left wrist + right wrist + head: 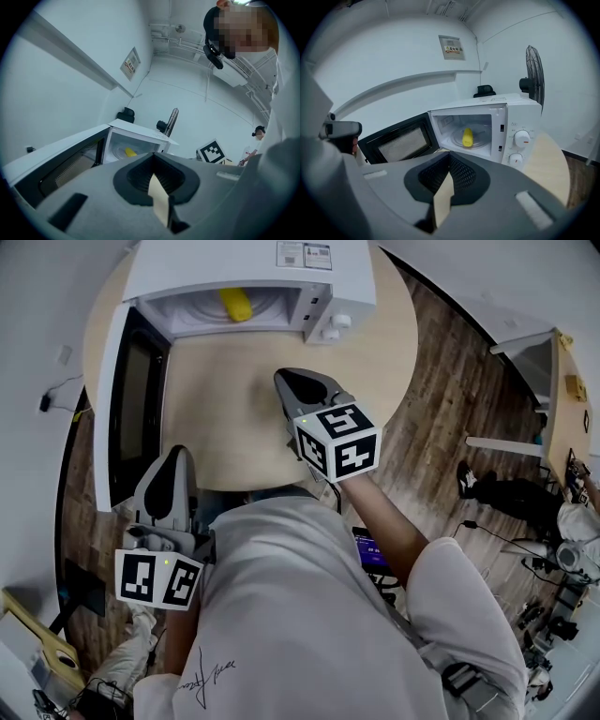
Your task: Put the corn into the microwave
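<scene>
Yellow corn [467,137] | in microwave [520,112], axis front-to-back | left gripper [157,187], right gripper [444,187] clenched, empty

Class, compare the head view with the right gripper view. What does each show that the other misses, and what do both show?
Only the head view shows the person's white shirt and the marker cubes on the grippers, such as the one on the right gripper.

Only the right gripper view shows the standing fan, the wall notice, and that gripper's jaws closed together with nothing between them.

Both show the white microwave with its door open, the corn lying inside it, and the table.
</scene>
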